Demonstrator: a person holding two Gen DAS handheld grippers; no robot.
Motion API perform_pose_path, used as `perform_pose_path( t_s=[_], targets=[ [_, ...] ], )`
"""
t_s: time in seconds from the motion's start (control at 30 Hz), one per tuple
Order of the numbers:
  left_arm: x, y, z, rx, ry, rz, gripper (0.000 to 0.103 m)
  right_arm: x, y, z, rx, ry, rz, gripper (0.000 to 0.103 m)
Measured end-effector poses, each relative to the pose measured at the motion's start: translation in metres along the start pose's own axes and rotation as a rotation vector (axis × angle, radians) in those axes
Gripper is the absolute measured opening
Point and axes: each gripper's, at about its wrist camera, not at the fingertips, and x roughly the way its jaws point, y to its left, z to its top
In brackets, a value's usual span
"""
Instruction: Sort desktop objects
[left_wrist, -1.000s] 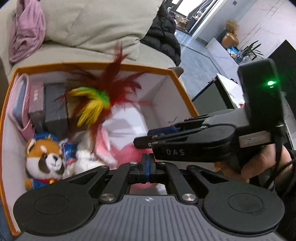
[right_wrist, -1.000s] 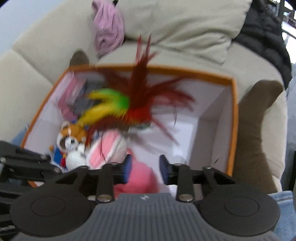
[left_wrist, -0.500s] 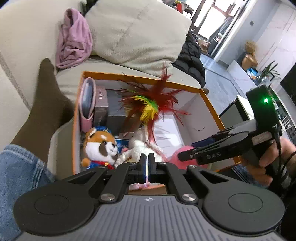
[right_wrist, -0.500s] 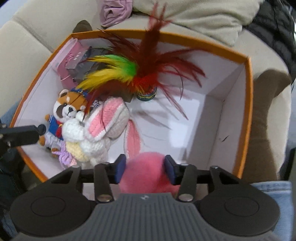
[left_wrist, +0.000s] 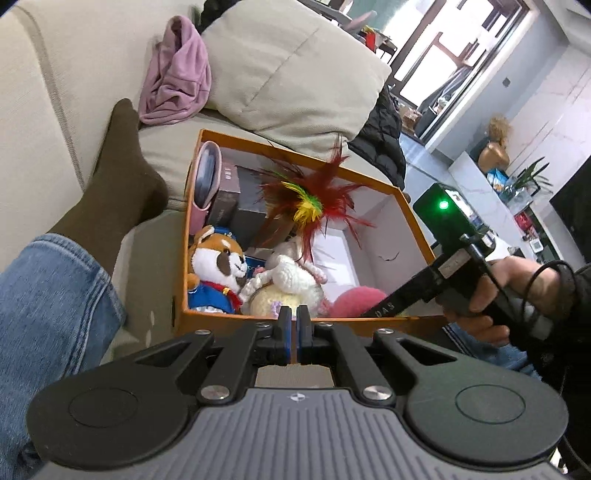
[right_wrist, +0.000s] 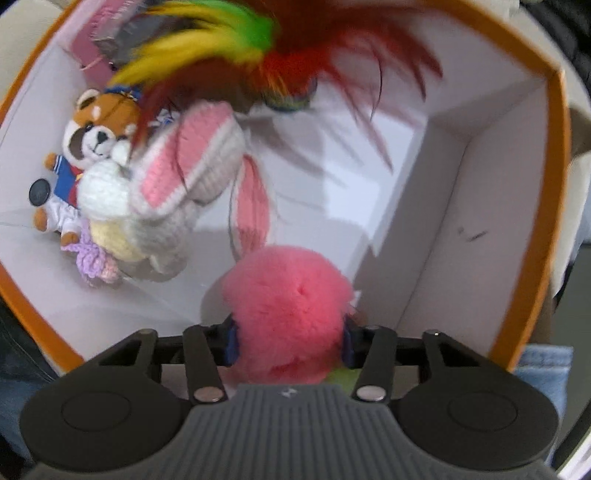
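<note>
Inside the orange box (right_wrist: 554, 155), near its front right corner, the right gripper (right_wrist: 290, 338) has lowered the pink pompom (right_wrist: 291, 306), still clamped between its fingers; release looks next. Left gripper (left_wrist: 294, 328), closed and empty, has backed outside the front wall.

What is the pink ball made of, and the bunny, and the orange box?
The pink ball, between the right gripper fingers, looks like soft fluffy fur or plush: its edge is fuzzy. The bunny looks crocheted from yarn, with visible rows of stitches. The orange box seems stiff cardboard: thin flat walls, matte white inside.
</note>
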Motion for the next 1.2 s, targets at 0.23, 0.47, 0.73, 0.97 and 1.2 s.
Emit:
perform_pose_path(
  t_s=[0.23, 0.47, 0.73, 0.97, 1.2],
  targets=[
    [0.002, -0.006, -0.008, 0.019, 0.017, -0.022, 0.001, -0.002, 0.017, 0.005, 0.042, -0.035, 0.145, 0.051],
    [-0.004, -0.012, -0.021, 0.043, 0.03, -0.016, 0.007, -0.017, 0.015, -0.003, 0.062, -0.103, 0.066, 0.068],
    [-0.018, -0.029, -0.032, 0.106, 0.017, -0.026, 0.007, -0.061, 0.014, -0.044, 0.042, -0.289, 0.004, 0.076],
    [-0.024, -0.04, -0.044, 0.182, 0.005, 0.011, 0.008, -0.096, 0.027, -0.085, 0.017, -0.528, -0.038, 0.079],
    [-0.025, -0.038, -0.06, 0.227, -0.008, 0.065, 0.012, -0.095, 0.037, -0.146, 0.057, -0.775, -0.012, 0.079]
  ],
)
